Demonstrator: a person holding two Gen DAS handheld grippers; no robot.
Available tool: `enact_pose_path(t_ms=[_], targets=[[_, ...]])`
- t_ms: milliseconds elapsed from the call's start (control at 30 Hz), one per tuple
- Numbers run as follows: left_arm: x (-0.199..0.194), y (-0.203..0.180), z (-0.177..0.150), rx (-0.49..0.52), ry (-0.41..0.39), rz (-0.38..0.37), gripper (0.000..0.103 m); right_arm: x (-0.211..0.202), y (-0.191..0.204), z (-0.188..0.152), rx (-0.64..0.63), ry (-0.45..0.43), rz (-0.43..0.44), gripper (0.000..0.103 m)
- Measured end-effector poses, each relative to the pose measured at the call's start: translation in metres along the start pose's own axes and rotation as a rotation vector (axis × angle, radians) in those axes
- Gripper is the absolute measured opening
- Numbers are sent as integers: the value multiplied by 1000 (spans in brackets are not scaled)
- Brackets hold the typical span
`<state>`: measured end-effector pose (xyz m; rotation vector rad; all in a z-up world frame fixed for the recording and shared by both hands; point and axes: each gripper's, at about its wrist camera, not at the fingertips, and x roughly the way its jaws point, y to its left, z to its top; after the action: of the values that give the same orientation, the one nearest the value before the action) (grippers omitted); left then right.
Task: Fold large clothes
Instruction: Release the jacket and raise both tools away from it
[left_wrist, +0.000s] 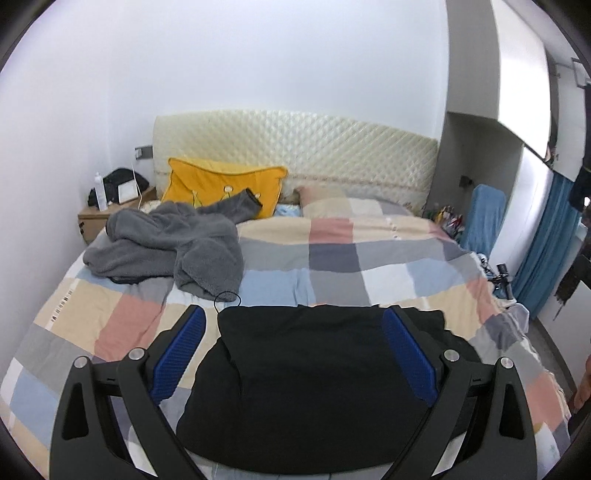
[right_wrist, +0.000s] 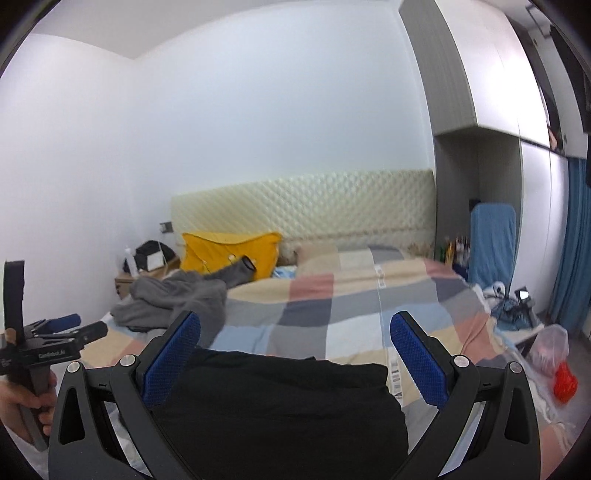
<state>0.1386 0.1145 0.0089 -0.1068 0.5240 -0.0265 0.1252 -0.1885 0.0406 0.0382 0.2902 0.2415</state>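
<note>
The black garment lies folded into a compact block on the near edge of the checked bedspread. The left gripper hangs above it with its blue pads spread wide — the cloth fills the space below and between the fingers, but neither pad pinches it. In the right wrist view the right gripper is likewise spread, with the garment lying beneath the near part of its opening, nothing held. The left gripper shows at the far left of that view. A crumpled grey fleece sits further away to the left, just in front of a yellow pillow — well apart from the black garment.
</note>
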Motion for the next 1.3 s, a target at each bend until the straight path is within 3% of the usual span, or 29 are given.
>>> enact_pose_path(t_ms=[267,533,867,1300], targets=[[-91,-8,-16,10,-110,-57,98,-69,34,-19,-30,-73,17,103],[-125,-18,-39,41,-149,-74,99,-95,55,-49,-51,-86,50,103],[-116,-20,-78,2,-91,-111,103,-101,58,-99,-8,-51,13,103],[-90,-15,-125,-18,40,-36,103,-88,42,-154,50,57,-33,103]])
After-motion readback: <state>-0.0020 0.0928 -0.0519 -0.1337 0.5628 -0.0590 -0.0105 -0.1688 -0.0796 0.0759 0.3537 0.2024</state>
